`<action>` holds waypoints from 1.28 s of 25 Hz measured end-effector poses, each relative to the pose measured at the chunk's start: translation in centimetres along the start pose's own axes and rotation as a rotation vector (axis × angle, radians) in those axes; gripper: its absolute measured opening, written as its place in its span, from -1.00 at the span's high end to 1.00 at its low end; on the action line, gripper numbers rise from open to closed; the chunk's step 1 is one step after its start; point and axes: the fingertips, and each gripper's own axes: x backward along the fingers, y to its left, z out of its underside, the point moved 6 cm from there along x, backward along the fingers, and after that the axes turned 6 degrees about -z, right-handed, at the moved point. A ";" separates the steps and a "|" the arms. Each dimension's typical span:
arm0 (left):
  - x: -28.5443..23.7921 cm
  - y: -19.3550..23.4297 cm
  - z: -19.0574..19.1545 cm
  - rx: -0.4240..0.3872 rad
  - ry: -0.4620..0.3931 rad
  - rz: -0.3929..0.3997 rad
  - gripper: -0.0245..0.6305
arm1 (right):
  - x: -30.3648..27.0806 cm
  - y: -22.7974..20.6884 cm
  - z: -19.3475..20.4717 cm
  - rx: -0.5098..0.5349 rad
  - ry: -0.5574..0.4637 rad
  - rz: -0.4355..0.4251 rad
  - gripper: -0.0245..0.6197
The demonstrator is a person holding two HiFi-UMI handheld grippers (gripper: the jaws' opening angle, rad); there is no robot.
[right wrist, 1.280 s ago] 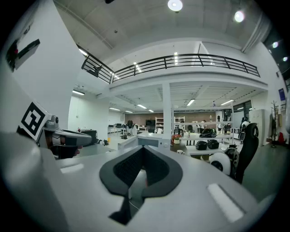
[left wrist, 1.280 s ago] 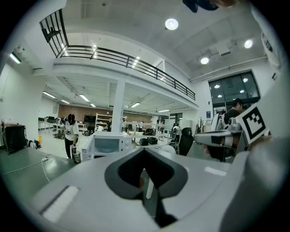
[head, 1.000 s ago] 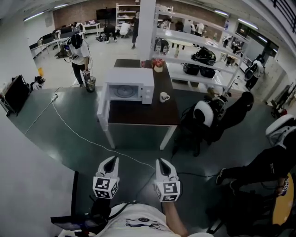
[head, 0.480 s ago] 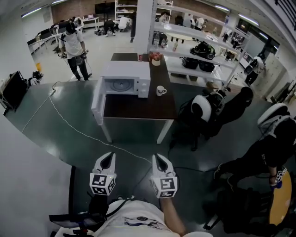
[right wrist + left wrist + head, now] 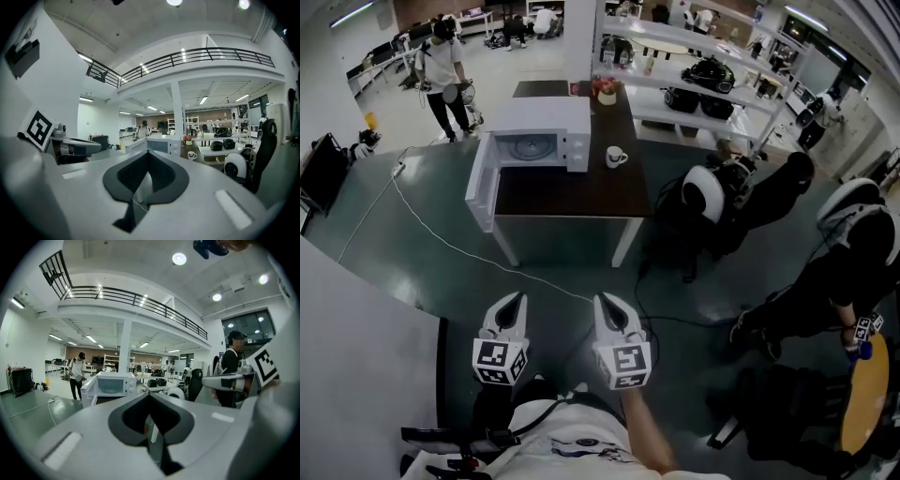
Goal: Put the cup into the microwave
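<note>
A white cup (image 5: 616,157) stands on the dark brown table (image 5: 572,195), just right of the white microwave (image 5: 536,143). The microwave door (image 5: 479,185) hangs open to the left. Both grippers are low in the head view, well short of the table above the green floor. My left gripper (image 5: 517,299) and right gripper (image 5: 602,301) are both shut with nothing in them. The right gripper view looks past its shut jaws (image 5: 149,154) to the cup (image 5: 191,155) and microwave (image 5: 161,144). In the left gripper view the microwave (image 5: 111,384) shows beyond the shut jaws (image 5: 150,397).
A white cable (image 5: 422,234) crosses the floor left of the table. Right of the table are an office chair (image 5: 705,200) and seated people in black (image 5: 853,281). A person (image 5: 441,66) stands beyond the microwave. White shelves (image 5: 703,89) run behind, and a bowl of red things (image 5: 605,90) sits at the table's far end.
The table with microwave and cup has grown slightly larger and slid up and left in the head view. Both grippers have shifted a little left and stay shut. The standing person moved farther off.
</note>
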 end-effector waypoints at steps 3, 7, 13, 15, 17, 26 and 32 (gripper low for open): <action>-0.5 0.1 0.4 -0.003 0.026 0.001 0.93 | -0.5 -0.1 0.9 -0.026 0.021 -0.005 0.92; -2.5 0.8 0.1 0.006 0.024 0.017 0.93 | -2.0 -0.4 0.5 -0.035 0.026 -0.004 0.92; -7.4 2.4 -1.2 0.024 -0.001 0.075 0.93 | -5.3 -2.2 -1.0 -0.015 0.029 0.045 0.92; -8.6 3.0 -1.7 0.029 -0.007 0.091 0.93 | -6.4 -2.7 -1.7 -0.016 0.030 0.061 0.92; -9.6 3.8 -2.0 0.031 -0.008 0.100 0.93 | -7.6 -3.2 -2.2 -0.015 0.030 0.074 0.92; -12.5 7.7 -1.7 0.054 0.043 0.120 0.93 | -12.7 -3.4 -2.6 -0.022 0.070 0.095 0.92; -14.5 9.1 -1.4 0.092 0.063 0.130 0.93 | -14.7 -3.6 -2.6 -0.008 0.111 0.103 0.92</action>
